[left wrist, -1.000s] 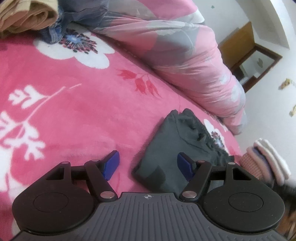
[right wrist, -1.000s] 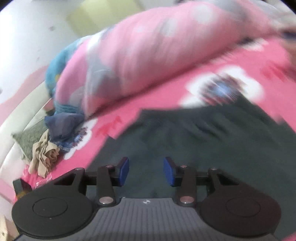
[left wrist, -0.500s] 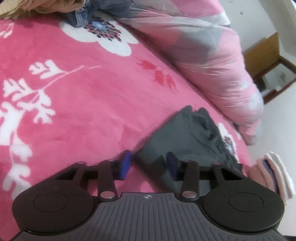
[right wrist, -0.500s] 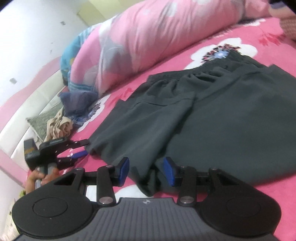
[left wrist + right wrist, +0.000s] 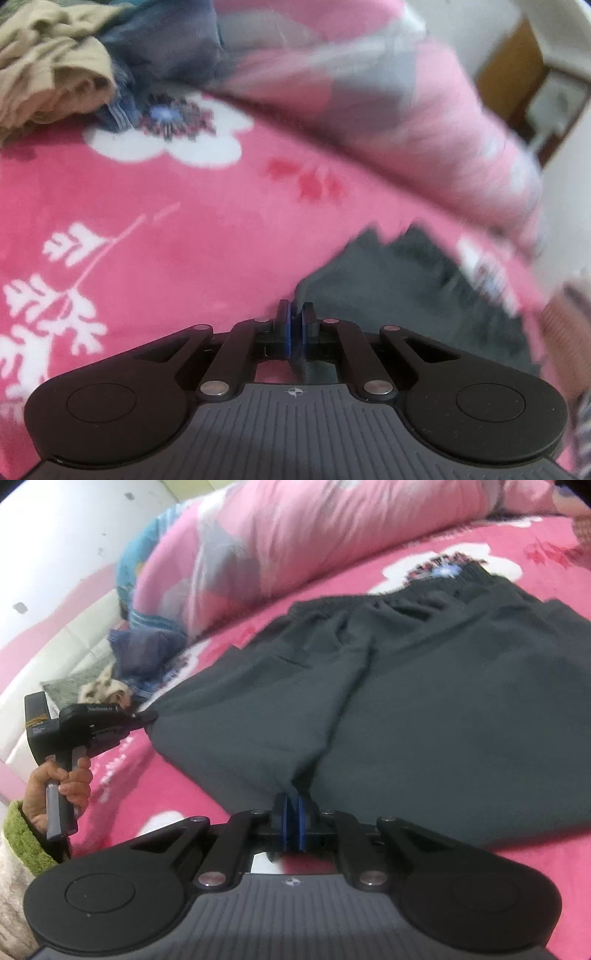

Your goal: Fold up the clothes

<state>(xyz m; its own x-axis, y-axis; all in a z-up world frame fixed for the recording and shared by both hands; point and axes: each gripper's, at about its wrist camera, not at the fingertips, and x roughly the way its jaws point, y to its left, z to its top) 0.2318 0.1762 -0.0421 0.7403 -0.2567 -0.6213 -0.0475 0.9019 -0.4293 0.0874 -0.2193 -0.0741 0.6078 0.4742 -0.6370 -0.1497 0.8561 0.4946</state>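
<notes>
Dark grey trousers (image 5: pixel 424 686) lie spread on the pink flowered blanket (image 5: pixel 147 229), waistband toward the far side. My right gripper (image 5: pixel 291 805) is shut on the near hem of one leg. My left gripper (image 5: pixel 294 314) is shut on another corner of the trousers (image 5: pixel 388 280); the right wrist view shows that left gripper (image 5: pixel 147 716) pinching the left edge of the cloth, held by a hand (image 5: pixel 62 782) in a green cuff. The left wrist view is blurred by motion.
A rolled pink and grey quilt (image 5: pixel 314 535) runs along the far side of the bed. Beige clothes (image 5: pixel 51 70) and a blue garment (image 5: pixel 155 55) are heaped at the head end. A stack of folded clothes (image 5: pixel 569 314) sits at the right edge.
Both grippers went from open to shut on the trousers' near edge. The left gripper's view has swung and blurred; the cloth edge is now drawn taut between the two grippers.
</notes>
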